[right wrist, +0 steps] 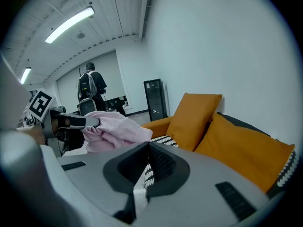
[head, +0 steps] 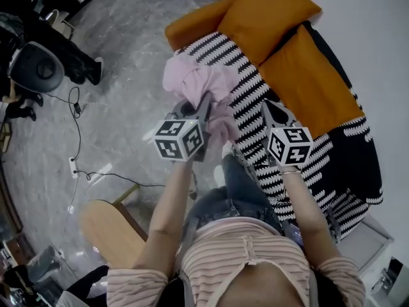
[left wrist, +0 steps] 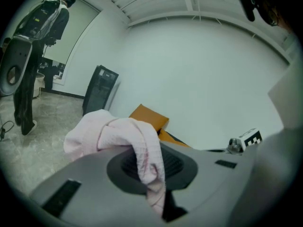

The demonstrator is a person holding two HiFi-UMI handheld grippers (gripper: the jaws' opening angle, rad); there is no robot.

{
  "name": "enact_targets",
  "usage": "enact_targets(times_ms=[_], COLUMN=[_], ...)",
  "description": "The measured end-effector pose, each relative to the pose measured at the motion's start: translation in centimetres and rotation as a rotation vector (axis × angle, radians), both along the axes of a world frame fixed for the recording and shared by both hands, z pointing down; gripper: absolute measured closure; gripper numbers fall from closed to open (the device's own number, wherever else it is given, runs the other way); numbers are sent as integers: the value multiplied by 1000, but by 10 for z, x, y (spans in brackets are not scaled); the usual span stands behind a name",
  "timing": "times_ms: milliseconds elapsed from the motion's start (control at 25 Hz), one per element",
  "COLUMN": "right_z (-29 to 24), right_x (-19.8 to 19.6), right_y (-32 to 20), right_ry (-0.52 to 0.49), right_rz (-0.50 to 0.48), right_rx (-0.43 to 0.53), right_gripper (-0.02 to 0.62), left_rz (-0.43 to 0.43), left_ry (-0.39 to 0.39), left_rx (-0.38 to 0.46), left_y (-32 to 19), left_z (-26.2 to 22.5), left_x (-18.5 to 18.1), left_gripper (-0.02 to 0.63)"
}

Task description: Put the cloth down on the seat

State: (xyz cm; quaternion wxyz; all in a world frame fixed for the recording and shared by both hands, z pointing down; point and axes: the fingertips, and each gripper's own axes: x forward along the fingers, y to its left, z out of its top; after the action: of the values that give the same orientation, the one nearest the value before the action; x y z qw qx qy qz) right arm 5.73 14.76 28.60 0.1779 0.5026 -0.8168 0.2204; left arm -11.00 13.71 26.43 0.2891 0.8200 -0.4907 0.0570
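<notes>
Now, above the edge of the striped seat [head: 252, 101], the pink cloth [head: 192, 75] is hanging bunched in the air. It is looking soft, light and floppy, so I judge one pinched fold is enough. Your left gripper [head: 206, 102] is clamping such a fold; your right gripper [head: 270, 107] is sitting closed, empty.

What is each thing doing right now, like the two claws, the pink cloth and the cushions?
left claw, shut on the pink cloth.
right claw, shut, holding nothing.
pink cloth, bunched up, held in the air by the seat's edge, not laid down yet.
orange cushions, propped up at the back of the seat.
zigzag seat cover, spread over the seat.
</notes>
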Motion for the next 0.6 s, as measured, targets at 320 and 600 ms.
enact_targets(times_ms=[320,600], right_z=[40,71], right_x=[17,25], right_y=[-68,-123], right_ry=[12,13], right_rz=[25,27], right_rx=[-60,-98], right_gripper=[586,588], left_rz=[3,28], left_ry=[-2,-19], left_rx=[-48,-81], left_y=[-66,-128], left_z=[37,71], left_x=[16,40], left_gripper=[564,565])
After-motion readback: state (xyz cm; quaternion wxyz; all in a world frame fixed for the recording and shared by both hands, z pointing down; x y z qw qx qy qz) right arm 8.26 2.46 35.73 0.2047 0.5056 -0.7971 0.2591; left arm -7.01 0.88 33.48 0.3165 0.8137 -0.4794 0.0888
